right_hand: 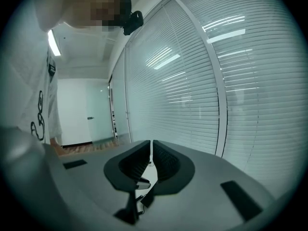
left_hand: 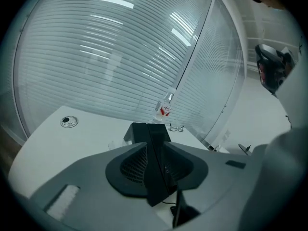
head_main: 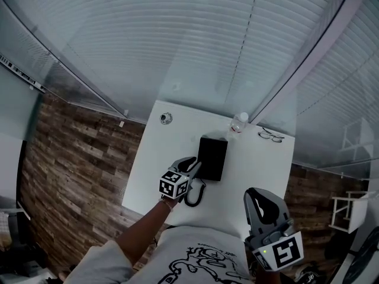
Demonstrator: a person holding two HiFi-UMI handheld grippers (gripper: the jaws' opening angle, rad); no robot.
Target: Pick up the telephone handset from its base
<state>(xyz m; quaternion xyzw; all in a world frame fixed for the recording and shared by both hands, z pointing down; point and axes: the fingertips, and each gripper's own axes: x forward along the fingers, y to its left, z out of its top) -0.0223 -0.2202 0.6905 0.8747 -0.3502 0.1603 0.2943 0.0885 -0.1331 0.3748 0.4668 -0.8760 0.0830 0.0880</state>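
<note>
Behind everything: glazed wall with blinds (head_main: 195, 46). In front of it: white table (head_main: 260, 170). At mid-table: black phone base (head_main: 214, 157), rectangular, long axis running away from the person.

Handset (left_hand: 157, 177): black, narrow, slab-like. Rests on the base toward its left edge, near end toward the person. Coiled cord (head_main: 192, 199) on the table just beside that end.

Left gripper (head_main: 190, 166): down at the base's near-left corner, jaws moderately apart, handset's near end between them and filling the gap. Right gripper (head_main: 257, 195): off the table's near edge, beside the person's shirt, well apart from the phone, jaws closed to a thin slit, nothing in it.

Hard to make out:
- From the head: handset not separable from base, one black block, near end covered by the left gripper.
- In the left gripper view: handset flanks masked by the jaws.
- Under the right jaws: dark scraps, unidentifiable.

View differences:
- In head and left gripper views only: bottle (head_main: 238, 123), glasses (head_main: 271, 136), round grommet (head_main: 166, 118).
- Red bottle label: left gripper view only.
- Far door: right gripper view only.
</note>
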